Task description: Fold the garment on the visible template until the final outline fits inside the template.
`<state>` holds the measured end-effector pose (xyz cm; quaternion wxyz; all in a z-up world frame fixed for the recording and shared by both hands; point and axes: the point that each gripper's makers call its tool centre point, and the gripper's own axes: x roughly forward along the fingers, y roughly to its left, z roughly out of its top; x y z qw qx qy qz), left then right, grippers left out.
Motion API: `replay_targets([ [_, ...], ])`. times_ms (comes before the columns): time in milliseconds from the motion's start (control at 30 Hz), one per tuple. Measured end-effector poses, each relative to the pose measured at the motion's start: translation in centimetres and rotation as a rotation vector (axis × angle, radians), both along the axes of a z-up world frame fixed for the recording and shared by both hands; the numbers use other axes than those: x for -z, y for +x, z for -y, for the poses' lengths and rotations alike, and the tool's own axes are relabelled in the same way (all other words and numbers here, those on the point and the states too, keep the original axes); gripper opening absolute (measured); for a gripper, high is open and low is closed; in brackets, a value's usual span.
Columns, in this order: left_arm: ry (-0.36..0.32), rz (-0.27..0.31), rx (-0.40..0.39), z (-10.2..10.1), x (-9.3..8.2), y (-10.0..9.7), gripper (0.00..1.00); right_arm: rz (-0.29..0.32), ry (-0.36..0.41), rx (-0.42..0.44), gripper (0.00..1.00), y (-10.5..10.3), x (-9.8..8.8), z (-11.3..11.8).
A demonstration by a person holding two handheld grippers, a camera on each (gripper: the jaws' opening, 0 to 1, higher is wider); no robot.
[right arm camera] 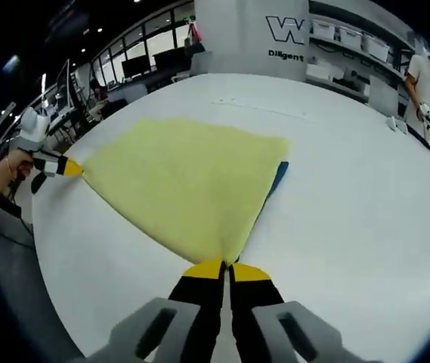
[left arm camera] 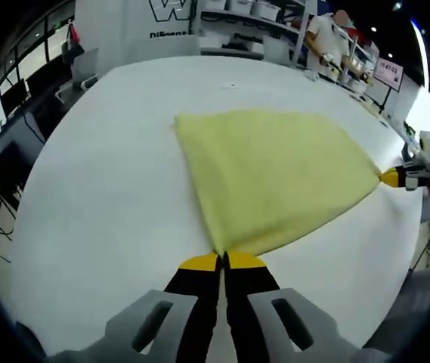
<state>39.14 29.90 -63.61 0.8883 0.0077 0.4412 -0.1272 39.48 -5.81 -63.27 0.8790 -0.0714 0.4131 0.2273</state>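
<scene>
Big white table [left arm camera: 109, 189] in a workshop-looking room, shelves [right arm camera: 351, 45] along the back and a person [left arm camera: 328, 38] standing by them. Yellow cloth [left arm camera: 275, 174] lies mid-table; left gripper [left arm camera: 222, 261] and right gripper [right arm camera: 226, 266] are each clamped on a corner. Something blue [right arm camera: 277, 178] peeks from under it.

Template [right arm camera: 278, 178] mostly hidden (under garment [right arm camera: 188, 185])

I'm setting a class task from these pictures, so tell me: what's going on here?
A person is folding a yellow cloth on a white table, one tool in each hand. The left tool is shut on one corner, the right tool on another, and the cloth is stretched taut between them. In the right gripper view, a blue edge peeks out under the cloth's far side.
</scene>
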Motion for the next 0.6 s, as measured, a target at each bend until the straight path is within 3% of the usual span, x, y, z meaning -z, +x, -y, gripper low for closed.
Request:
replay_targets([
  [600,-0.008,-0.012,-0.018,-0.6,0.1,-1.4,0.00,-0.021,0.036,-0.078,0.00,-2.4,-0.2,-0.3],
])
